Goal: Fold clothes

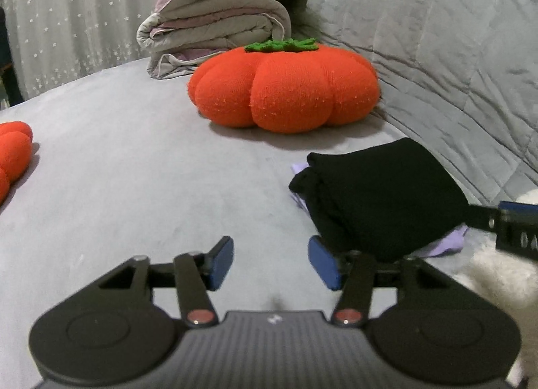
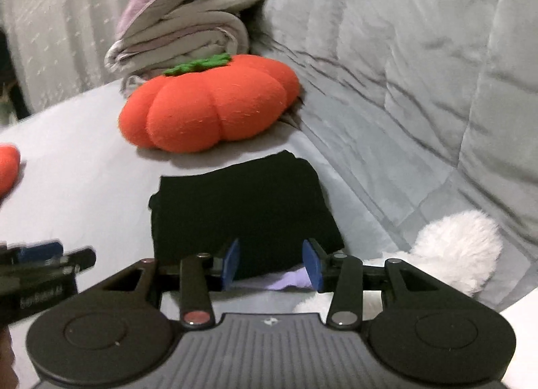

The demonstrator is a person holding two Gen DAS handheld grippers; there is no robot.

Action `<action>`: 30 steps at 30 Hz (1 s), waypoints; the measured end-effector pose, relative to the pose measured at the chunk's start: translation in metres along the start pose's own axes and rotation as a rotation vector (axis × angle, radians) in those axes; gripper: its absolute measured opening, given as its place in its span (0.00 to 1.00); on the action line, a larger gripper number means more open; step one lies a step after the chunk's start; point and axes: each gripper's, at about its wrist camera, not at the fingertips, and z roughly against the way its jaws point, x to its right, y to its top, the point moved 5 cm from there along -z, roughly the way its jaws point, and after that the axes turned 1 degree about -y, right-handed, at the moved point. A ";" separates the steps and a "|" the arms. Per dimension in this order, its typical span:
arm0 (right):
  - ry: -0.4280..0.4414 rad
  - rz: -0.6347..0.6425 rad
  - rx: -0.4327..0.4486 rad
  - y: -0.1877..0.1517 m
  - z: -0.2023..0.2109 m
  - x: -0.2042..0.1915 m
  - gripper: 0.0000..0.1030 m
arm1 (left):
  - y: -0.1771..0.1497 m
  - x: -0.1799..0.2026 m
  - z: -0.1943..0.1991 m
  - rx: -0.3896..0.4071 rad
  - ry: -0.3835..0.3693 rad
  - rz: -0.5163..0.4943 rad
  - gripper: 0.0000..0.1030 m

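A folded black garment [image 1: 380,194] [image 2: 245,207] lies on the grey bed sheet [image 1: 134,170], on top of a lilac garment [image 1: 447,241] [image 2: 292,279] whose edges stick out. My left gripper [image 1: 272,263] is open over bare sheet, just left of the black garment's near corner. My right gripper [image 2: 272,266] is open at the near edge of the black garment, its blue pads [image 2: 311,266] on either side of that edge, with nothing gripped. The right gripper's body [image 1: 511,224] shows at the right edge of the left wrist view. The left gripper's body [image 2: 40,271] shows blurred at left.
An orange pumpkin cushion [image 1: 285,86] [image 2: 208,103] sits behind the garments. A second orange cushion [image 1: 11,153] is at the left edge. A folded quilt stack [image 1: 218,22] stands at the back. A grey quilted cover [image 1: 437,52] rises on the right. White fluffy fabric [image 2: 457,247] lies near right.
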 end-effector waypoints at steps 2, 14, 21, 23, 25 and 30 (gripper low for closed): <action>-0.026 0.011 0.011 -0.004 0.010 -0.004 0.98 | -0.002 0.002 0.007 0.017 -0.009 0.008 1.00; -0.070 -0.108 0.044 -0.010 0.058 -0.003 1.00 | -0.006 0.020 0.030 0.004 0.002 -0.026 1.00; -0.067 -0.312 0.060 -0.011 0.076 -0.001 1.00 | -0.011 0.032 0.033 0.001 -0.015 -0.032 1.00; -0.084 -0.316 0.071 -0.013 0.075 -0.004 1.00 | -0.011 0.036 0.034 0.009 -0.018 -0.045 1.00; -0.071 -0.305 0.083 -0.015 0.071 -0.006 1.00 | -0.012 0.038 0.033 0.014 -0.020 -0.054 1.00; -0.033 -0.348 0.067 -0.024 0.053 0.001 1.00 | -0.015 0.041 0.021 0.004 -0.021 -0.040 1.00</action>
